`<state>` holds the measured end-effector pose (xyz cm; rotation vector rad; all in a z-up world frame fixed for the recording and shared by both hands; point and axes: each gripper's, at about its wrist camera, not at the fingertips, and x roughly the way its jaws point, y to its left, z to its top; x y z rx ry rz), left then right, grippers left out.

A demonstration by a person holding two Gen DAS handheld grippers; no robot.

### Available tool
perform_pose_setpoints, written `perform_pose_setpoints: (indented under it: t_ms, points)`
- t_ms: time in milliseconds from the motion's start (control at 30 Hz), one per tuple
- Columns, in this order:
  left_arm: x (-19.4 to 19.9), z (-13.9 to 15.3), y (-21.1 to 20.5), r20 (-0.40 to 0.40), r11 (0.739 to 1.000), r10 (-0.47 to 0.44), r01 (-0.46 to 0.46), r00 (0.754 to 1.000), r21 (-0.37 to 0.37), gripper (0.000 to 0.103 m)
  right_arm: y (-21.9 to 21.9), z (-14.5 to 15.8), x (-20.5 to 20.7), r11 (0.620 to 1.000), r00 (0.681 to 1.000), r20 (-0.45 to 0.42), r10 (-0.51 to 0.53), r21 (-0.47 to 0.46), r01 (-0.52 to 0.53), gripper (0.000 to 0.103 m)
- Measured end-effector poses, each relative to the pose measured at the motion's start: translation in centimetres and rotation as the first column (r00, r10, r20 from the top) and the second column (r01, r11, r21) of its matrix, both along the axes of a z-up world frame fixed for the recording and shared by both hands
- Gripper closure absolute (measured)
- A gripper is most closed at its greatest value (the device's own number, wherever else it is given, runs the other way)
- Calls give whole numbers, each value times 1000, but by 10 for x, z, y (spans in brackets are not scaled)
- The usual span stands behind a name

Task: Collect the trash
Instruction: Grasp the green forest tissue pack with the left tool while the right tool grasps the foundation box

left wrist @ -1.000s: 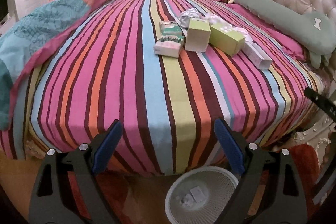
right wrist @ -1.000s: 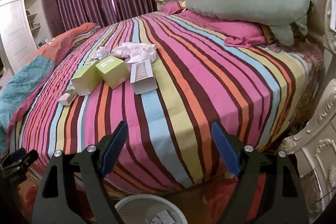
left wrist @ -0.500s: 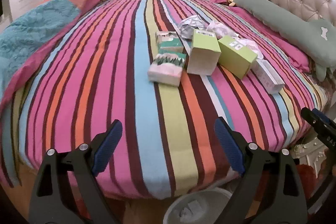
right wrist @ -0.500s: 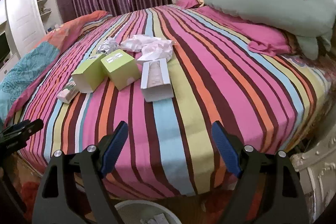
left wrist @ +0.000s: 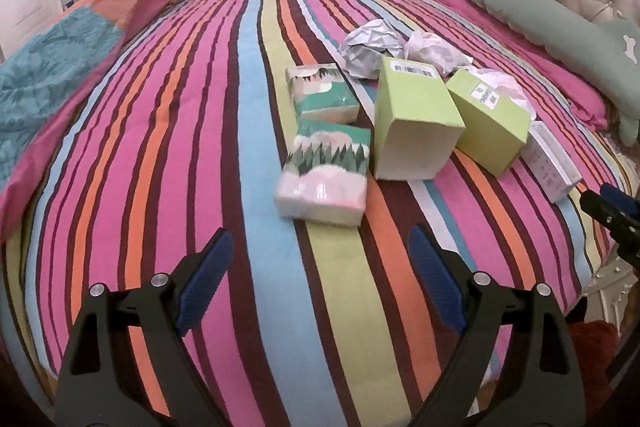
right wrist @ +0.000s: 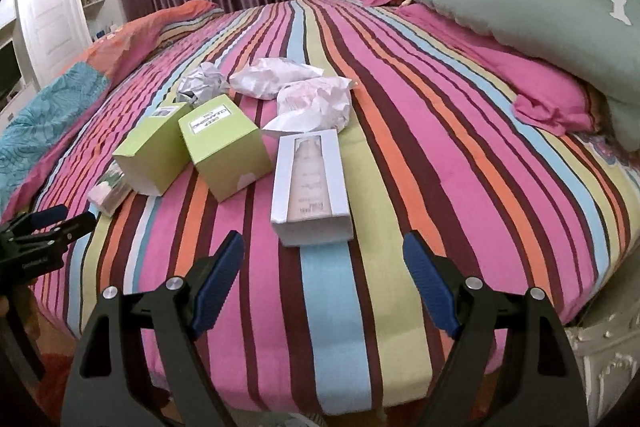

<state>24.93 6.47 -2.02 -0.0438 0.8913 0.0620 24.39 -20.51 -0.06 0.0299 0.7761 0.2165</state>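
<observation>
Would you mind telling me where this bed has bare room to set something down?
The striped bedspread lies bare between the teal quilt and the tissue packs, and between the white window box and the pink pillow. Boxes and crumpled paper crowd the middle.

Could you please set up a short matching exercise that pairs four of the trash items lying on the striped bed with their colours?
Things:
1. long carton
2. cube box with the DEEP CLEANSING label
3. nearest tissue pack
4. crumpled paper ball

Colours:
A. lime green
B. white and grey, creased
C. green trees over pink
D. white with a pale bottle picture

Pairs: 1-D, 2-A, 3-C, 4-B
</observation>
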Motion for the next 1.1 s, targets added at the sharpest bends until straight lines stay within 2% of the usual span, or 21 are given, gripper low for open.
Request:
perform_pose_setpoints:
  t_ms: [133,300,500,667,800,833,867,900,967,1000,1067,1100]
  points:
    - [12,-1,0,-5,1000,-13,13,1000,-14,16,6,-3,12,999,1000,-13,26,-26,-26,25]
    - [30,-10,-3,-36,999,-33,33,999,16,16,12,-9,24,996,998,-27,51,-66,-53,25]
    - [48,-15,3,-55,1000,-24,25,998,17,16,13,-17,37,995,998,-46,46,-87,-50,25]
    - [63,-23,7,-88,998,-25,30,996,56,16,15,-22,48,994,997,-64,44,-95,-50,25]
    - [68,-23,8,-77,995,-41,47,996,87,16,18,-24,53,993,997,-71,43,-104,-51,26]
    - [68,-24,8,-77,995,-43,49,996,87,18,19,-25,55,992,996,-75,43,-111,-51,26]
    - [69,-25,9,-82,996,-46,52,996,77,27,21,-25,58,992,996,-77,42,-118,-51,26]
    - [69,-26,10,-86,997,-49,53,995,52,32,22,-26,59,991,996,-76,41,-122,-50,26]
    - [67,-25,10,-77,999,-33,36,997,41,52,25,-26,60,991,996,-79,36,-126,-46,30]
    - [66,-24,10,-76,999,-23,26,997,40,52,25,-26,61,991,996,-83,35,-124,-45,43]
    - [65,-23,10,-80,999,-10,13,997,37,52,25,-23,60,993,995,-93,32,-107,-42,57]
    - [64,-22,10,-81,999,-7,10,997,37,53,24,-21,60,994,995,-95,26,-103,-36,58]
